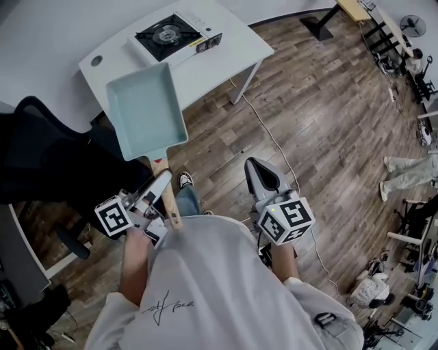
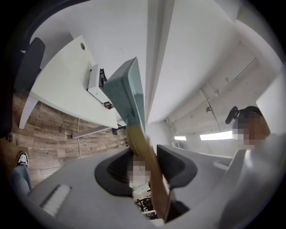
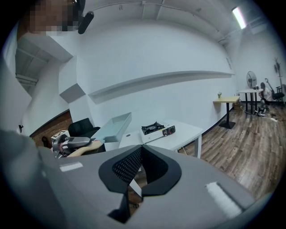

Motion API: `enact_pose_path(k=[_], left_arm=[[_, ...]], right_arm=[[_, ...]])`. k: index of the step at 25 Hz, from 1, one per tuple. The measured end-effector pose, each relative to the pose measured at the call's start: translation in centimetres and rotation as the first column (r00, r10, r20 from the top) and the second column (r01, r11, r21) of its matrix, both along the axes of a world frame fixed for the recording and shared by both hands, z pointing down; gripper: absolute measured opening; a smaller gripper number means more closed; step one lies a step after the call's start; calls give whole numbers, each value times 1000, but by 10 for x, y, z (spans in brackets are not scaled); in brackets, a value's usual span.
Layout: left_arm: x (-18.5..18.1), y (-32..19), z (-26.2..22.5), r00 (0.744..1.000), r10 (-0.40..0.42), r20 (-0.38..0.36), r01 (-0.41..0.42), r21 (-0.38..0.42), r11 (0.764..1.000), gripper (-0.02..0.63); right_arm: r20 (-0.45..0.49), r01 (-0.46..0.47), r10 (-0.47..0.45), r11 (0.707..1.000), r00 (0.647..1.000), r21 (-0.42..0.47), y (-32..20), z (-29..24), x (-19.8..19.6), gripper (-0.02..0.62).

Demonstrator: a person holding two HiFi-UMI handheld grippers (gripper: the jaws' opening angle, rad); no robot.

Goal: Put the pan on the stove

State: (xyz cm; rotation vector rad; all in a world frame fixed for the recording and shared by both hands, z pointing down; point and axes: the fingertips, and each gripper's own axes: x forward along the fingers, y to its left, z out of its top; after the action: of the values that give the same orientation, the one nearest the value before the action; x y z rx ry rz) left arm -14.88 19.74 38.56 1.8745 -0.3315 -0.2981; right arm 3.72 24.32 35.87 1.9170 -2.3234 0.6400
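A pale teal rectangular pan (image 1: 146,109) with a wooden handle (image 1: 166,188) is held up in the air, short of the table's near edge. My left gripper (image 1: 156,195) is shut on that handle, and in the left gripper view the handle (image 2: 149,165) runs between the jaws up to the pan (image 2: 129,89). The black-topped portable stove (image 1: 168,34) sits on the white table (image 1: 226,58), beyond the pan. My right gripper (image 1: 256,167) is lower right, shut and empty. In the right gripper view, past its touching tips (image 3: 141,147), I see the pan (image 3: 114,125) and the stove (image 3: 156,129).
A black office chair (image 1: 41,157) stands left of me, close to the table. A white cable (image 1: 274,143) trails over the wooden floor. Farther right are a person's legs (image 1: 410,171), another desk (image 1: 356,8) and a fan (image 1: 413,25).
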Motion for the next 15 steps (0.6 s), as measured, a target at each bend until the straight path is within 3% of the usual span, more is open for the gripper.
enact_pose_path(k=[8, 15], left_arm=[[-5, -81, -12, 999, 39, 11, -40, 50, 998, 198], [-6, -120, -12, 997, 74, 6, -74, 62, 995, 198]], right_arm=[[-9, -17, 17, 1000, 1000, 23, -78, -11, -12, -3], [-37, -7, 9, 999, 999, 33, -118, -16, -29, -3]])
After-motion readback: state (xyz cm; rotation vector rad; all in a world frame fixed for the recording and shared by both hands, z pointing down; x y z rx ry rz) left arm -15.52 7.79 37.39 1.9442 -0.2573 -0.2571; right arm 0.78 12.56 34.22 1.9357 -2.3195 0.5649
